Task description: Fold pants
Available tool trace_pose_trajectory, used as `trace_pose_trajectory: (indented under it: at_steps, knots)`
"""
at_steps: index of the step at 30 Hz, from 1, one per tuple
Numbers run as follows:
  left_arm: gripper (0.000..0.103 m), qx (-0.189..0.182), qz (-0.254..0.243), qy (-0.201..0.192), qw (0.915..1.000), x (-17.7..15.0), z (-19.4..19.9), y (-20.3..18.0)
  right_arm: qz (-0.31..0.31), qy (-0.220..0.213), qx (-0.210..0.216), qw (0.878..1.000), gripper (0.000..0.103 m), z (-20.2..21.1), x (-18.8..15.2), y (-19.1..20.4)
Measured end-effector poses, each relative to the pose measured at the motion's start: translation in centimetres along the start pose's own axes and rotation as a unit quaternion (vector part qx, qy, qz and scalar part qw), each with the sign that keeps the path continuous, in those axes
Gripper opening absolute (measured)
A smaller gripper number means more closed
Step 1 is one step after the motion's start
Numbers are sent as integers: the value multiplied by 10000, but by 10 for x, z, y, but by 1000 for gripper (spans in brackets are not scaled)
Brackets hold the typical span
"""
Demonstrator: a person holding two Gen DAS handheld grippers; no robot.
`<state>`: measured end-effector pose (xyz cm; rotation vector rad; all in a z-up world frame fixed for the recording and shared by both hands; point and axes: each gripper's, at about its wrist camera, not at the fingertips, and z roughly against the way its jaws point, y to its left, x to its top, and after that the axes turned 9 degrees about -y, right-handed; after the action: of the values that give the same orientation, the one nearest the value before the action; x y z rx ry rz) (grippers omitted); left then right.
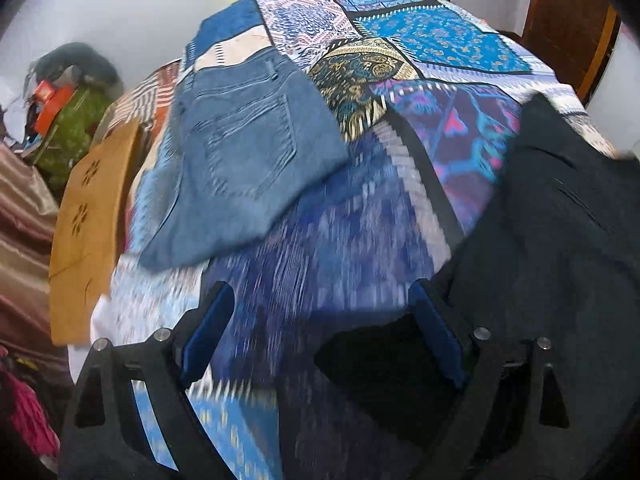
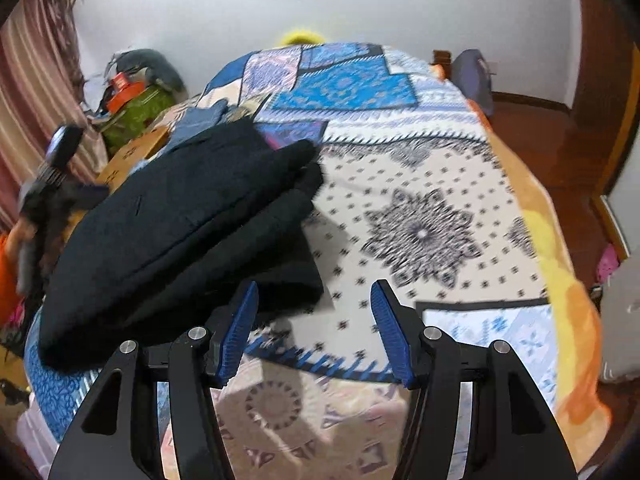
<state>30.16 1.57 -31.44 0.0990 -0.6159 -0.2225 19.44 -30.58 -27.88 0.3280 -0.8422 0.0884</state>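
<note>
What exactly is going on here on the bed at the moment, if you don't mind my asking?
A person with a handheld gripper in each hand is folding pants on a patchwork bedspread. Black pants lie folded in a bundle, and blue jeans lie folded farther back. Both the left gripper and the right gripper are open and hold nothing; the frames are motion-blurred.

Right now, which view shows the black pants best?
The right wrist view: the black pants lie folded in layers on the bedspread, nearly whole. The left wrist view catches only part of them at its right edge.
</note>
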Motion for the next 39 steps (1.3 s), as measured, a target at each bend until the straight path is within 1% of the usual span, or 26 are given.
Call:
trace_pose_trajectory:
  at_steps: [4, 7, 10, 12, 13, 14, 15, 16, 17, 19, 20, 22, 23, 24, 25, 26, 27, 28, 30, 32, 34, 39]
  knots:
    - [91, -42, 130, -49, 9999, -36, 35, 2, -56, -165, -58, 9998, 55, 15, 3, 0]
    - [91, -5, 176, -141, 9997, -63, 60, -2, 1, -233, -12, 9997, 55, 25, 4, 4]
    - [90, -6, 263, -194, 9995, -78, 78, 2, 143, -244, 93, 9996, 55, 30, 6, 14]
    - [79, 53, 182, -352, 9992, -77, 95, 4, 282, -264, 207, 9990, 55, 32, 8, 24]
    - [78, 101, 167, -455, 9988, -75, 103, 5, 367, -289, 274, 9985, 55, 33, 10, 30]
    - [78, 174, 137, -696, 9973, -69, 115, 6, 460, -322, 358, 9978, 55, 34, 13, 36]
    - [78, 154, 124, -858, 9961, -64, 123, 6, 524, -349, 422, 9971, 55, 34, 16, 41]
    - [78, 80, 111, -1001, 9949, -58, 131, 5, 577, -386, 487, 9964, 55, 34, 18, 47]
    - [78, -86, 96, -1169, 9931, -48, 140, 3, 622, -426, 577, 9955, 55, 33, 22, 52]
    - [77, -289, 55, -1335, 9906, -33, 146, -3, 679, -490, 803, 9932, 55, 30, 29, 63]
    - [77, -386, 14, -1407, 9893, -25, 147, -8, 711, -509, 904, 9921, 55, 26, 34, 69]
    - [72, -606, -90, -1495, 9869, -9, 144, -21, 799, -503, 1027, 9902, 55, 19, 39, 79]
    - [65, -700, -152, -1498, 9861, -1, 139, -29, 876, -491, 1105, 9888, 54, 13, 42, 86]
    - [55, -832, -234, -1419, 9861, 7, 130, -38, 940, -454, 1163, 9877, 48, 10, 41, 92]
    - [47, -933, -269, -1352, 9860, 10, 123, -45, 993, -397, 1216, 9868, 45, 6, 41, 97]
    - [29, -1089, -324, -1215, 9861, 13, 113, -53, 1048, -318, 1267, 9859, 38, -1, 40, 100]
    - [15, -1241, -405, -1024, 9861, 16, 101, -62, 1109, -233, 1304, 9850, 35, -8, 39, 104]
    - [13, -1310, -455, -894, 9863, 16, 93, -69, 1163, -151, 1315, 9844, 34, -14, 37, 106]
    - [13, -1363, -606, -698, 9863, 11, 74, -83, 1294, 142, 1305, 9829, 31, -31, 29, 110]
    - [13, -1286, -783, -635, 9866, 2, 63, -90, 1402, 371, 1287, 9810, 31, -43, 17, 109]
    - [13, -1293, -843, -751, 9852, -6, 64, -89, 1448, 375, 1293, 9803, 30, -41, 11, 107]
    - [13, -1260, -877, -787, 9850, -22, 74, -84, 1457, 399, 1164, 9817, 28, -23, 2, 97]
